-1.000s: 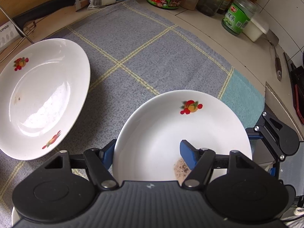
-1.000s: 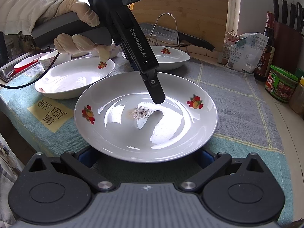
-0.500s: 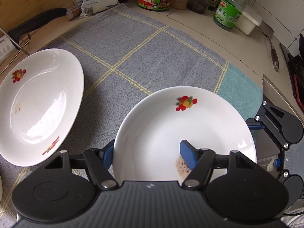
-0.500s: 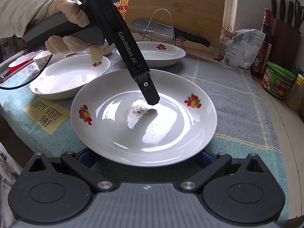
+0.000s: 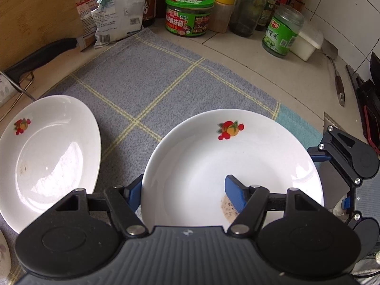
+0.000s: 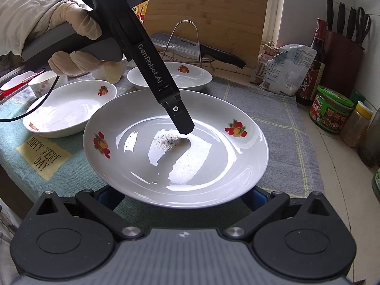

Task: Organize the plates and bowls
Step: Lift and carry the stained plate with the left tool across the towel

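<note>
A white plate with fruit prints and a speckled stain is held tilted, just above the grey checked cloth. My left gripper is shut on its rim, one blue pad inside the plate and one outside. In the right wrist view that inner finger presses near the stain on the held plate. My right gripper stands open, its wide fingers low under the plate's near rim and partly hidden by it. Two more plates lie on the cloth behind.
Jars and bottles line the back of the counter by the tiled wall. A knife on a wire rack leans against a wooden board. A small bowl stands at the far left. A spatula lies at the right.
My left gripper has risen a little with the plate and shifted toward the jars. The right gripper has stayed in place under the near rim.
</note>
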The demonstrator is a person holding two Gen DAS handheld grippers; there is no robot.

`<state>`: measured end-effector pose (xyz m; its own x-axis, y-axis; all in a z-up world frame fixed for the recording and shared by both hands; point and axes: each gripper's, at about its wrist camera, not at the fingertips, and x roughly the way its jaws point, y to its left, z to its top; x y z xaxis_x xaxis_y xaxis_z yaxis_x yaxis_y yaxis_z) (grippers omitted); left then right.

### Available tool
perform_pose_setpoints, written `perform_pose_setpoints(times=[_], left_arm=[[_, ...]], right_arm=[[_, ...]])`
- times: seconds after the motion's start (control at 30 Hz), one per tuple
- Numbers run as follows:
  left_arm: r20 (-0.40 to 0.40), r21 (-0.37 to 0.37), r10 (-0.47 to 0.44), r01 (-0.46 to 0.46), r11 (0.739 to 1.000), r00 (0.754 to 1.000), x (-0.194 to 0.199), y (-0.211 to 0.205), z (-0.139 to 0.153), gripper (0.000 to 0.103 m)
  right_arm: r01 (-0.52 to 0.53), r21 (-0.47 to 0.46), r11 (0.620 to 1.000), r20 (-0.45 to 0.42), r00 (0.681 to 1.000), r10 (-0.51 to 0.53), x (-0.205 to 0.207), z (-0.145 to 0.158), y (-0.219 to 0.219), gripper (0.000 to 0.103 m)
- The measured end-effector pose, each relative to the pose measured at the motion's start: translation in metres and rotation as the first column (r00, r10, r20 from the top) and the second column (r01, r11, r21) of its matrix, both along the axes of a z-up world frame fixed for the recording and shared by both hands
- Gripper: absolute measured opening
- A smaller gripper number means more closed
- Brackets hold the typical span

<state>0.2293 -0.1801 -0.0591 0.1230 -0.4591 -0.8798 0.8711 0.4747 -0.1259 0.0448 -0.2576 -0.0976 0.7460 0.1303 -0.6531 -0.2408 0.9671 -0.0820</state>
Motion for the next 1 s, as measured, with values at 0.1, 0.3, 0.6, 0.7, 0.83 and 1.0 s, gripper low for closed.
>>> perform_pose_setpoints(times=[0.1, 0.3, 0.6, 0.7, 0.83, 1.0], left_arm=[[0.010, -0.011, -0.005, 0.005, 1.000, 1.000, 0.003, -0.013, 0.001, 0.069], [0.029, -0.032, -0.013, 0.014, 0.999, 0.999, 0.013, -0.040, 0.001, 0.069], [0.034, -0.046, 0.004, -0.002, 0.999, 0.999, 0.035, -0.072, -0.008, 0.069], [0.035, -0.047, 0.015, -0.014, 0.999, 0.999, 0.041, -0.079, -0.013, 0.069], [0.034, -0.047, 0.029, -0.027, 0.999, 0.999, 0.049, -0.087, -0.020, 0.069], [0.026, -0.043, 0.039, -0.038, 0.998, 0.999, 0.052, -0.091, -0.027, 0.069]], right_arm=[[0.010, -0.012, 1.000, 0.004, 1.000, -0.010, 0.006, 0.002, -0.009, 0.103], [0.035, -0.023, 0.999, 0.010, 0.999, -0.035, 0.021, 0.005, -0.033, 0.103], [0.048, -0.023, 0.999, 0.000, 0.999, -0.048, 0.047, 0.003, -0.066, 0.103], [0.046, -0.026, 0.999, -0.009, 0.999, -0.046, 0.056, -0.002, -0.073, 0.103], [0.054, -0.016, 0.998, -0.026, 0.998, -0.054, 0.066, -0.009, -0.082, 0.103], [0.060, -0.016, 0.998, -0.032, 0.998, -0.060, 0.071, -0.012, -0.089, 0.103]])
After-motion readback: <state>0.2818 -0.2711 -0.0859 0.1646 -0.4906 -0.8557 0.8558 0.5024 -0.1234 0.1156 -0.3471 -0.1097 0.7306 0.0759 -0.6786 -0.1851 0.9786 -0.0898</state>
